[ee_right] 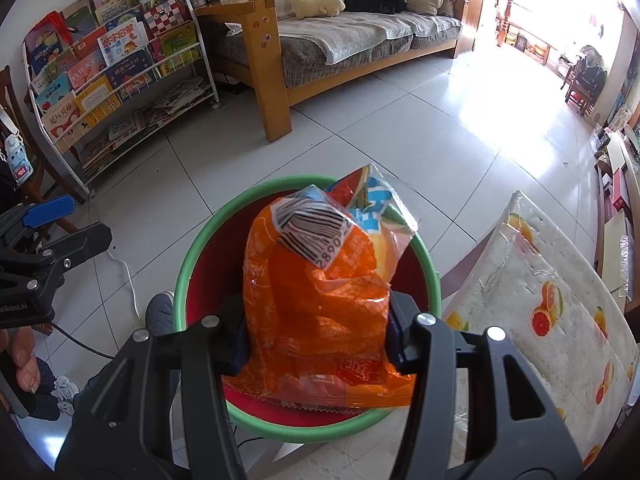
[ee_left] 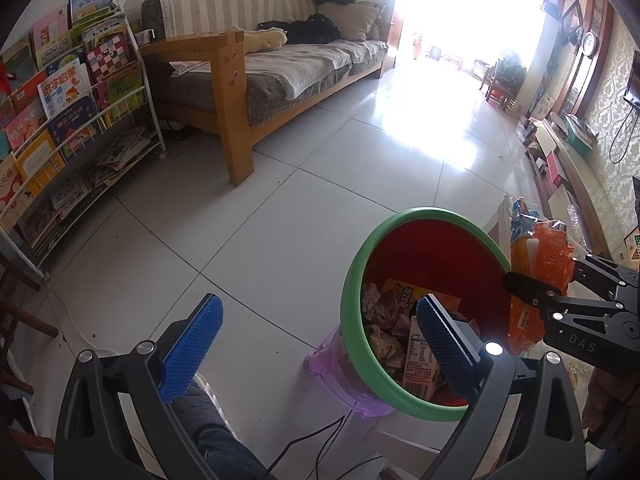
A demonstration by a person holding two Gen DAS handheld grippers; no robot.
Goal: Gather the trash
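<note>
The right gripper (ee_right: 316, 340) clamps an orange snack bag (ee_right: 316, 300) just above the green-rimmed red bin (ee_right: 182, 276); the left gripper (ee_left: 316, 344) hangs wide and empty at the bin's left, one pad (ee_left: 444, 344) over wrappers (ee_left: 384, 320) inside.

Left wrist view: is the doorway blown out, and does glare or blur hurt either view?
Left wrist view: doorway fully overexposed, glare on the floor; bin sharp. Right wrist view: milder glare at top right; wrapper sharp, barcode readable. Both: strong fisheye bending at edges.
</note>
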